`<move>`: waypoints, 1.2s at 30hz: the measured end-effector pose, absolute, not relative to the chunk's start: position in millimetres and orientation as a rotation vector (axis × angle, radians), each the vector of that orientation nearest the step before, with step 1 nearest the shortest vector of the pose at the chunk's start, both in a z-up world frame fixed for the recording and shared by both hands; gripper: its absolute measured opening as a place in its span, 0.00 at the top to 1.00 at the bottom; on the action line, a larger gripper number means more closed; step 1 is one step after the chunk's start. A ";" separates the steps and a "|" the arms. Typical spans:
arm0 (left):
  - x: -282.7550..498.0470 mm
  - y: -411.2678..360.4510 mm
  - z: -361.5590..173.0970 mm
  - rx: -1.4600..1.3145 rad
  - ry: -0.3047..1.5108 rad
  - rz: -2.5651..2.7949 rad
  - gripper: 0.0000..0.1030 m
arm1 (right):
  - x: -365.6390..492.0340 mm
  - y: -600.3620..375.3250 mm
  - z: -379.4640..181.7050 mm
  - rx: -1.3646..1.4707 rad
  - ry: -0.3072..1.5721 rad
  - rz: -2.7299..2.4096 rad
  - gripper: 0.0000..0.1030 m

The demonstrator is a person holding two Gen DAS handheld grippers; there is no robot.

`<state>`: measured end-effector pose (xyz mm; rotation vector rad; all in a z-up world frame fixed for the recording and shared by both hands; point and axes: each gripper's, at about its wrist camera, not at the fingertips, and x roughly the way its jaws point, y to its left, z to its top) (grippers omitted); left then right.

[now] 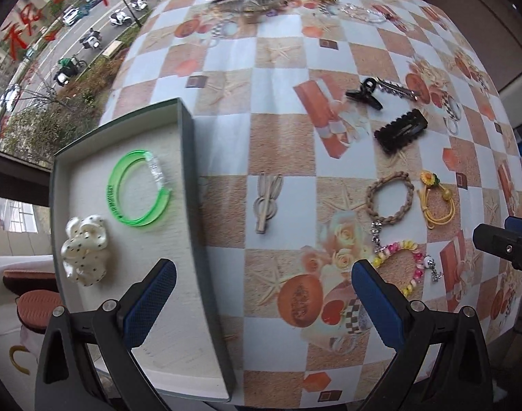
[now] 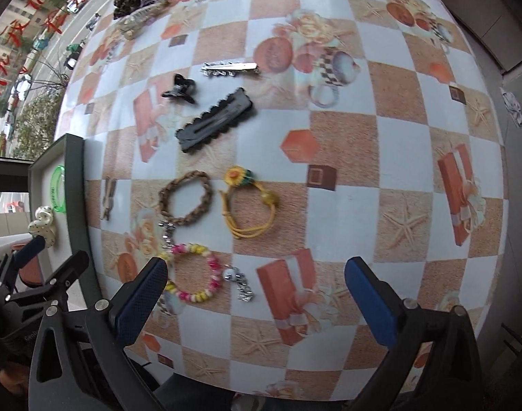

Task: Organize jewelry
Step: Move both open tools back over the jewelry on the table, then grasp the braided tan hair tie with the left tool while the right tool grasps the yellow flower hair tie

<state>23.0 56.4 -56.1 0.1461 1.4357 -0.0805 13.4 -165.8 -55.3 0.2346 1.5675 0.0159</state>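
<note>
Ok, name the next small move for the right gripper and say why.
Probably lower the right gripper onto the pink and yellow bead bracelet: its jaws stand open and empty, the bracelet lies nearest its left finger, and the tray holds only two pieces.

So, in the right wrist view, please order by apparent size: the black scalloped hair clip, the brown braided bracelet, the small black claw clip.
Largest to smallest:
1. black scalloped hair clip
2. brown braided bracelet, close to the first, and nearer the camera, so unsure
3. small black claw clip, clearly smallest
</note>
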 end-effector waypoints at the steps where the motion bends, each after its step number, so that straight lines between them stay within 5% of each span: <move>1: 24.7 52.9 -59.0 0.152 1.440 -0.088 0.00 | 12.5 -169.5 -57.5 0.239 1.576 0.009 0.00; 25: 70.0 -13.8 -104.2 0.218 1.449 -0.247 0.00 | 22.9 -183.5 -95.8 0.141 1.599 -0.094 0.00; 30: 84.8 -28.9 -122.0 0.256 1.458 -0.261 0.00 | 24.4 -185.4 -108.0 0.110 1.604 -0.108 0.11; 32: 88.8 -32.1 -129.3 0.265 1.466 -0.261 0.00 | 25.1 -188.6 -111.9 0.103 1.603 -0.108 0.24; 36: 87.9 -44.0 -133.0 0.272 1.459 -0.280 0.00 | 27.1 -187.0 -113.5 0.083 1.587 -0.108 0.27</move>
